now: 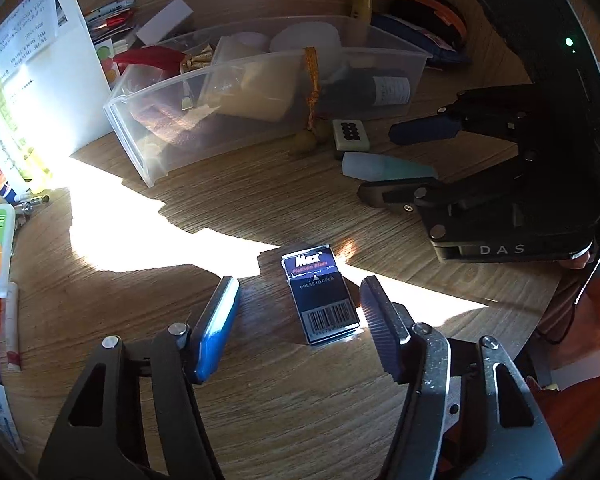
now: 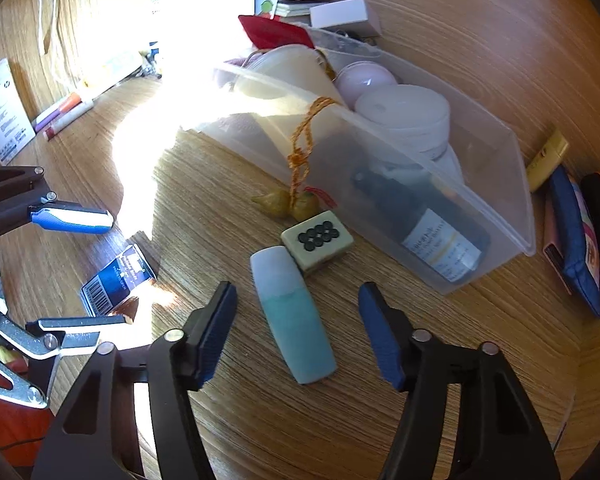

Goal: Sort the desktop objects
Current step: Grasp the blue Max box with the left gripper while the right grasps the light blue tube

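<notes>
Two hand-held grippers (image 1: 300, 312) (image 2: 298, 320), one blade box (image 1: 322, 296).

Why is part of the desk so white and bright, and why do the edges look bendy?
Left wrist view: sunlight washes out a band of the desk, glinting beside the blade box. Right wrist view: the same glare hides detail behind the clear bin. Both views: the fisheye lens curves the woodgrain and darkens the corners.
</notes>
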Demonstrator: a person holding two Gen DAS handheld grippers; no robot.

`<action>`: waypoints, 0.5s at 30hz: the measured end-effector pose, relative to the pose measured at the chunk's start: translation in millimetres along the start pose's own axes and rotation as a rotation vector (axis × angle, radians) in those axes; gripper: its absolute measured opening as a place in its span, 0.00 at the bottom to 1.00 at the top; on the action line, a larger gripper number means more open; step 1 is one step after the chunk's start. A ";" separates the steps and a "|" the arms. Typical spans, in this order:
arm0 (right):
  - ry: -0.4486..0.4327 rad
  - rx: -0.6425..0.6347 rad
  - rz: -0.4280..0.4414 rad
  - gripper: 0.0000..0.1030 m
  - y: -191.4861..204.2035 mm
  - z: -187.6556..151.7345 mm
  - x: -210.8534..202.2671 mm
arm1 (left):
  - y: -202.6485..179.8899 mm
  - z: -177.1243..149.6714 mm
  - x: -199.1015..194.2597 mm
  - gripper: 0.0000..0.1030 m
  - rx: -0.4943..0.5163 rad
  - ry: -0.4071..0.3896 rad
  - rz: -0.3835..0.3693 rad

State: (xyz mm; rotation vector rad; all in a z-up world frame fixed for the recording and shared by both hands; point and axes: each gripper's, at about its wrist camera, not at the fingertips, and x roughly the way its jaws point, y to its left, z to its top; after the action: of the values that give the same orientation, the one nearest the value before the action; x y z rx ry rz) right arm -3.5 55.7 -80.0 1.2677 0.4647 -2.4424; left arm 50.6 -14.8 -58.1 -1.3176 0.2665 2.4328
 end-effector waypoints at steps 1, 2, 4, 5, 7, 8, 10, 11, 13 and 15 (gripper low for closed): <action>0.001 -0.001 0.005 0.48 1.0 1.2 1.2 | 0.8 0.1 -1.0 0.52 -0.002 0.002 -0.002; 0.001 0.000 0.006 0.45 1.5 1.2 1.0 | 1.3 0.1 -1.8 0.46 -0.004 0.002 -0.001; 0.001 -0.005 0.023 0.35 3.8 1.7 1.2 | 0.2 1.7 -1.7 0.39 -0.002 0.002 -0.002; 0.001 -0.008 0.027 0.34 5.0 1.7 1.5 | 0.4 1.7 -2.1 0.36 -0.001 0.001 -0.002; -0.002 -0.018 0.030 0.29 7.6 0.8 0.5 | 1.5 1.4 -2.9 0.30 -0.002 -0.002 -0.004; -0.003 -0.018 0.034 0.27 8.2 0.5 0.2 | 2.6 1.7 -3.1 0.26 -0.005 -0.004 -0.003; -0.003 -0.016 0.049 0.23 9.2 -0.2 -0.2 | 6.1 2.3 -3.3 0.26 -0.017 -0.007 -0.013; -0.003 -0.011 0.058 0.22 9.3 -0.8 -0.4 | 8.2 2.2 -3.6 0.26 -0.027 -0.008 -0.020; -0.004 0.002 0.071 0.22 8.9 -1.5 -0.6 | 11.0 1.2 -4.4 0.26 -0.039 -0.010 -0.024; -0.006 0.013 0.081 0.22 8.5 -3.0 -1.7 | 13.5 1.3 -5.1 0.26 -0.054 -0.013 -0.014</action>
State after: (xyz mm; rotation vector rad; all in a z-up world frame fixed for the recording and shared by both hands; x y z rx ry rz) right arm 3.4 49.7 -81.3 1.2593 0.3885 -2.3846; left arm 46.8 -27.9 -53.2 -1.3215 0.1881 2.4520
